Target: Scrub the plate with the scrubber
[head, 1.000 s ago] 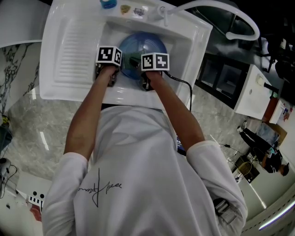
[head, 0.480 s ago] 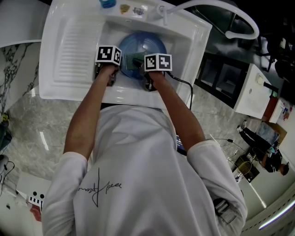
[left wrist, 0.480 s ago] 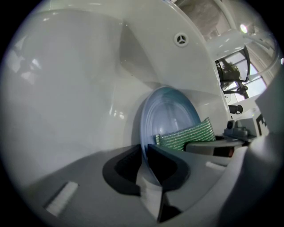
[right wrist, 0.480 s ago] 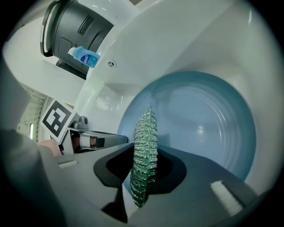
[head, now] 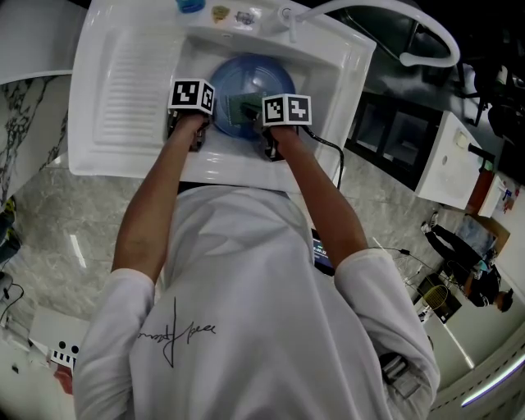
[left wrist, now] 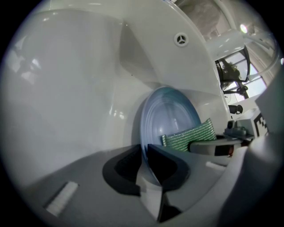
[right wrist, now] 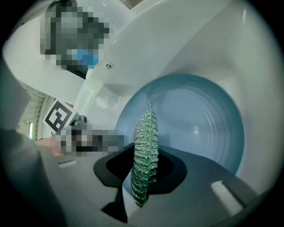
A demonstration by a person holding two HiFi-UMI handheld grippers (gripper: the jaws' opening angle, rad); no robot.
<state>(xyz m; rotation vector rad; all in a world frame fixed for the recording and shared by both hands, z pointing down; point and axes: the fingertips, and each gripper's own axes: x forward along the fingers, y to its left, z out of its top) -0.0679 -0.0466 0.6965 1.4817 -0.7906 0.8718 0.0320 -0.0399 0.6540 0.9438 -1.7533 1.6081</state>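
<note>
A pale blue plate (head: 253,78) stands tilted in the white sink basin (head: 324,78). My left gripper (left wrist: 144,153) is shut on the plate's (left wrist: 171,115) near rim, holding it at its left edge. My right gripper (right wrist: 144,170) is shut on a green scrubber (right wrist: 145,155), which stands on edge between the jaws against the plate's (right wrist: 199,119) face. In the left gripper view the scrubber (left wrist: 188,135) lies flat on the plate's front. From the head view both grippers (head: 194,98) (head: 285,111) sit at the basin's near side, the scrubber (head: 244,109) between them.
The sink's ribbed draining board (head: 127,82) lies to the left. A curved white tap (head: 385,20) arches at the back right. Small items (head: 221,14) sit on the sink's back ledge. Marble floor (head: 49,230) and dark cabinets (head: 394,131) surround the sink.
My right gripper has shifted a little to the right and farther in across the plate with the scrubber. The left gripper and the plate have stayed put.
</note>
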